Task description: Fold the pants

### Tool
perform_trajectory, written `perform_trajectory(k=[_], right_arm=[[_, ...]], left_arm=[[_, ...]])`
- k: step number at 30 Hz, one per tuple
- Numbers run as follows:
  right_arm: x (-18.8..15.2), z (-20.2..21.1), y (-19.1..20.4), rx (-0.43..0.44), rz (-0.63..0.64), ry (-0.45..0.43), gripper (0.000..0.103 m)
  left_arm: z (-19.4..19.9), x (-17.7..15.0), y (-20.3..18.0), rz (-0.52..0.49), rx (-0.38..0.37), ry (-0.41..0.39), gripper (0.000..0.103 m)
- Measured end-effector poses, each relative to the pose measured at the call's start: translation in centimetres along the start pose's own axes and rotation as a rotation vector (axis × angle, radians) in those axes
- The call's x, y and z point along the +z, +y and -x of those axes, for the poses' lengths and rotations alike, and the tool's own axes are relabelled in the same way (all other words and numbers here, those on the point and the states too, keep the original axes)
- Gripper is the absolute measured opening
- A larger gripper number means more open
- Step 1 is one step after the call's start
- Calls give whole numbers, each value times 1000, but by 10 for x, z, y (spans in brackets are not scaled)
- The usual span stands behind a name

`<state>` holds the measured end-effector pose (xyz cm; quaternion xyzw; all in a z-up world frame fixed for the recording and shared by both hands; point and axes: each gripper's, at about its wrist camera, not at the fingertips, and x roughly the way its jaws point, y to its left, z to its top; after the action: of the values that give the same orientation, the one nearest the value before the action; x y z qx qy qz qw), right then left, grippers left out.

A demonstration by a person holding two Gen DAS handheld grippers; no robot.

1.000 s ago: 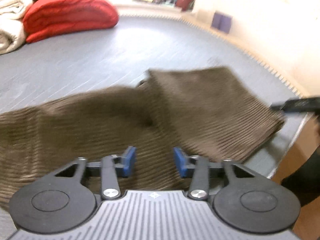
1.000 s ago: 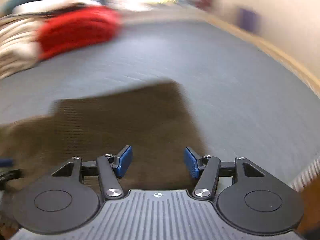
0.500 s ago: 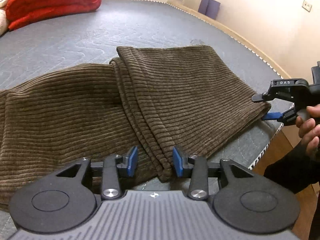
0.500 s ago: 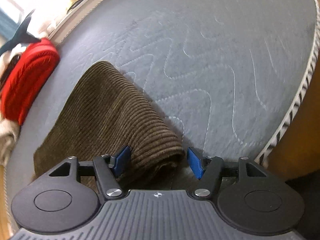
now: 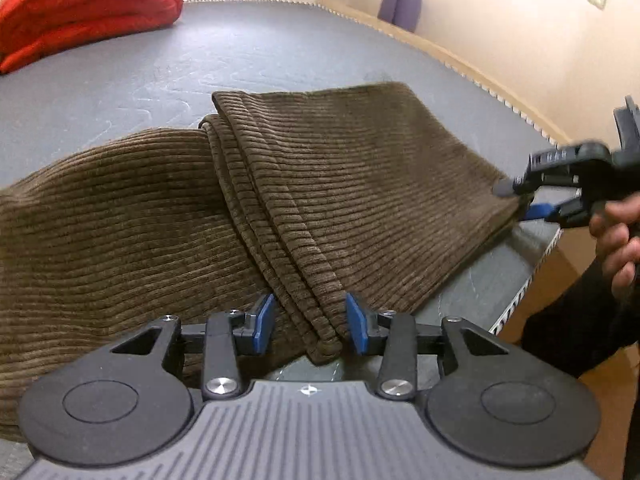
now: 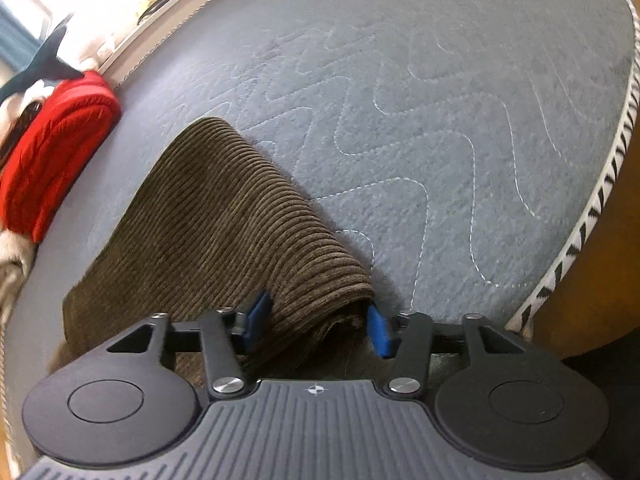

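Brown corduroy pants [image 5: 160,232] lie on the grey quilted mattress [image 5: 200,60], with one part folded over on the right [image 5: 360,184]. My left gripper [image 5: 310,320] is open, its blue pads on either side of the near end of the fold's layered edge. My right gripper [image 6: 316,326] is open around the folded near corner of the pants [image 6: 224,232]. It also shows in the left wrist view [image 5: 532,200] at the fold's right corner, held by a hand.
A red rolled duvet [image 5: 80,12] and pale blankets [image 6: 12,260] lie at the far side of the mattress. The mattress edge with zigzag trim [image 6: 592,216] runs on the right, with wooden floor [image 6: 592,300] beyond. A cream wall [image 5: 500,28] stands behind.
Both grippers have moved in closer to the folded edge of the pants, each with its jaws now around the cloth. The right gripper's jaws have narrowed slightly.
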<state>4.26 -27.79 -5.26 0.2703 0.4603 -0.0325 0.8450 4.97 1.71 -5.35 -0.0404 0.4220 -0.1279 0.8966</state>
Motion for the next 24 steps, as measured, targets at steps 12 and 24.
perform_trajectory(k=[12,24], right_arm=[[-43,68,88,-7,497,-341,28],[-176,102,166,210,1264,-551,28]], left_arm=[[36,19,20,131,-32,-112,47],[84,87,56,444,-415,-179,88]])
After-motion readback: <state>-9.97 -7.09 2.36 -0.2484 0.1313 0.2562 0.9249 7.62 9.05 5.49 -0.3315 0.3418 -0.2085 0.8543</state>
